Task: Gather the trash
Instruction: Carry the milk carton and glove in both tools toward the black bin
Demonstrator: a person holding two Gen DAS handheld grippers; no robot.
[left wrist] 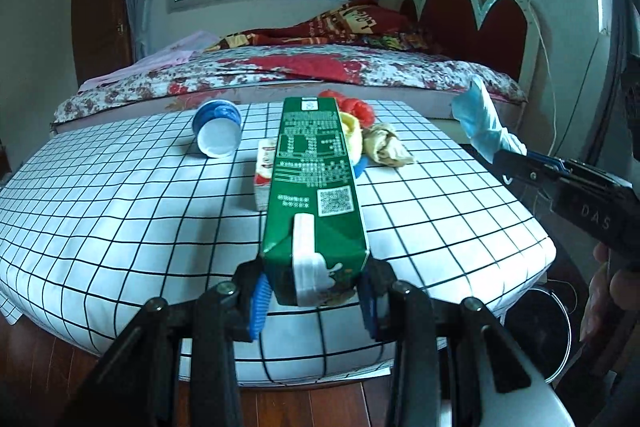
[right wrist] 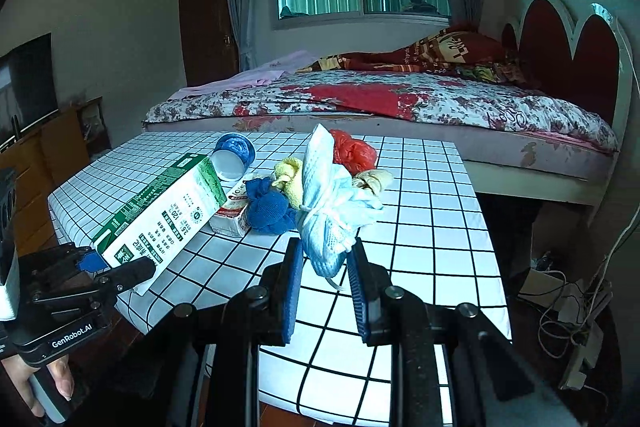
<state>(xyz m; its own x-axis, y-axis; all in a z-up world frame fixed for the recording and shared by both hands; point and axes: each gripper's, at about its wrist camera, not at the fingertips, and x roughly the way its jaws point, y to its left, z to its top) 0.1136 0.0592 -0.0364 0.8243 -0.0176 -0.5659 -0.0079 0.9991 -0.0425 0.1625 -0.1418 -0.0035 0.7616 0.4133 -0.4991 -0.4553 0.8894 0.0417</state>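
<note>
Left tool (left wrist: 314, 301) pinches a green milk carton (left wrist: 314, 187), right tool (right wrist: 324, 283) a crumpled face mask (right wrist: 326, 203), both lifted off the checked worktop (right wrist: 432, 211); paper cup (right wrist: 234, 157), small carton (right wrist: 232, 213) and wads remain.

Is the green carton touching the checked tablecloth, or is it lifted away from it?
Apart. In the right wrist view the green carton juts from the left gripper, shut on its end, and the checked tablecloth shows beneath the raised carton with a clear gap.
</note>
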